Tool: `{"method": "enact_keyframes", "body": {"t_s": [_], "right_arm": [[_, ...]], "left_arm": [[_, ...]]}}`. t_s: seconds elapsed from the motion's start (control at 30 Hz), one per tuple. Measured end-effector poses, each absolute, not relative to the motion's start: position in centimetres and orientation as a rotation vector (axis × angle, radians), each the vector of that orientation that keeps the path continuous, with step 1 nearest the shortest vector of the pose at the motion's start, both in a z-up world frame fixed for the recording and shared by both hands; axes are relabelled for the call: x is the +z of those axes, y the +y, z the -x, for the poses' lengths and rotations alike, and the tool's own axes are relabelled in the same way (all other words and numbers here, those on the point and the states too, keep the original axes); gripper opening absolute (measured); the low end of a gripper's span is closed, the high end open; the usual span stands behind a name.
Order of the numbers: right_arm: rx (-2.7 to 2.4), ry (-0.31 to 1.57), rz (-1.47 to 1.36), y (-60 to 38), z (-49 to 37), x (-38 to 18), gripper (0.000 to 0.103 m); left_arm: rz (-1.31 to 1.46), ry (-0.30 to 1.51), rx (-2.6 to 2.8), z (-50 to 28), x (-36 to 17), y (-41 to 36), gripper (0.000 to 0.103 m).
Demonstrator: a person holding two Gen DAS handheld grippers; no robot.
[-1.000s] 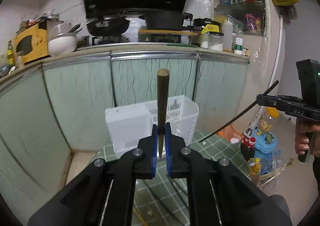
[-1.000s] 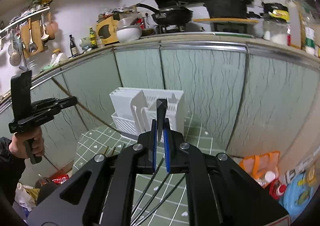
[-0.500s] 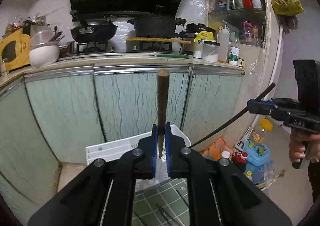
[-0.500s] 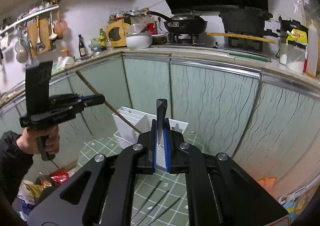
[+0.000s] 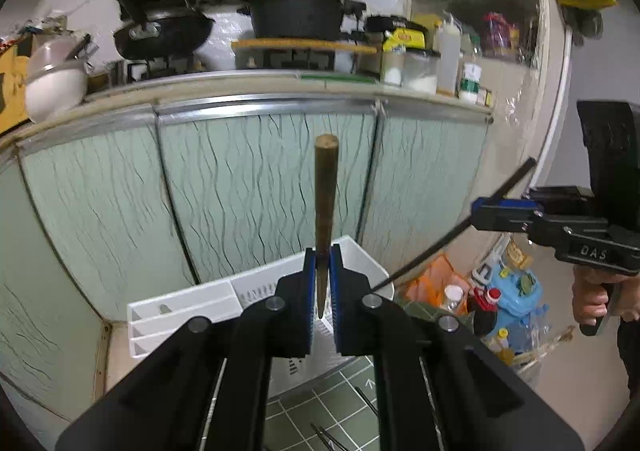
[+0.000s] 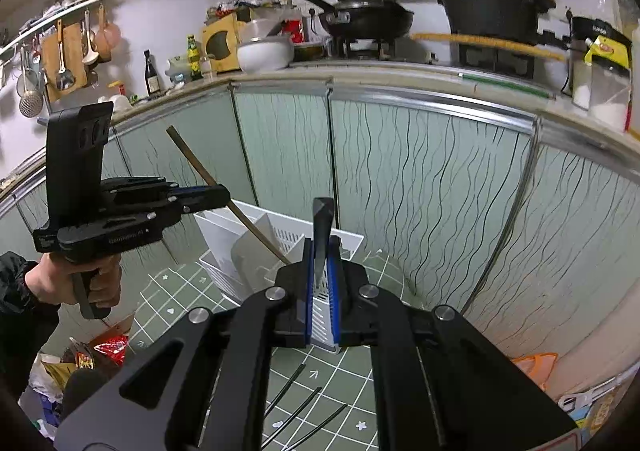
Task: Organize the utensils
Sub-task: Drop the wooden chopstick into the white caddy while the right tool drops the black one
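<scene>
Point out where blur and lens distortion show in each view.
Left wrist view: the white bowl and black frying pan on the counter smear with motion blur; the metal counter edge bows into an arc. Right wrist view: sharper overall, its steel counter edge equally curved, corners vignetted black.

The letters "DAS" stand in light print on the black body of the right gripper, behind its fingers. On the left gripper, a small white word behind the fingers is too blurred to read.
</scene>
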State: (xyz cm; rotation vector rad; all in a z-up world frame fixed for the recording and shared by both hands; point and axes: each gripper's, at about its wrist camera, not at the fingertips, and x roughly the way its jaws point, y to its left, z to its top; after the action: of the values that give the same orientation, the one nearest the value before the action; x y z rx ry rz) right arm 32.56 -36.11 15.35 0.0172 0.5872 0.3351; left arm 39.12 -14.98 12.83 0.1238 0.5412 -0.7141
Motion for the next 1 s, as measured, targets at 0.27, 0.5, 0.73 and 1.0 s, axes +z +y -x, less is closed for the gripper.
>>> {"method": "enact_keyframes", "body": {"t_s": [0.27,0.5,0.73,1.0], "right_arm": [[0.344,0.595,0.000,-35.6,-33.8,12.9,0.007],[0.234,0.546,0.035,-35.9,-32.0,12.8,0.091],[0.189,0.521,0.056,-36.1,-28.5,13.2,0.096],[0.199,0.509,0.095,-34.2,-24.3,13.4,0.096]], "left_arm": [[-0.117,0.568,-0.754,-39.8,9.9,-15.6,0.014],[-0.127,0.490,-0.664,-37.4,10.3,-14.5,0.095],[-0.213,0.458,-0.515,-33.8,10.8,-13.4,0.097],[-0.229,0.431,-0.489,-28.9,11.1,-11.7,0.098]]}}
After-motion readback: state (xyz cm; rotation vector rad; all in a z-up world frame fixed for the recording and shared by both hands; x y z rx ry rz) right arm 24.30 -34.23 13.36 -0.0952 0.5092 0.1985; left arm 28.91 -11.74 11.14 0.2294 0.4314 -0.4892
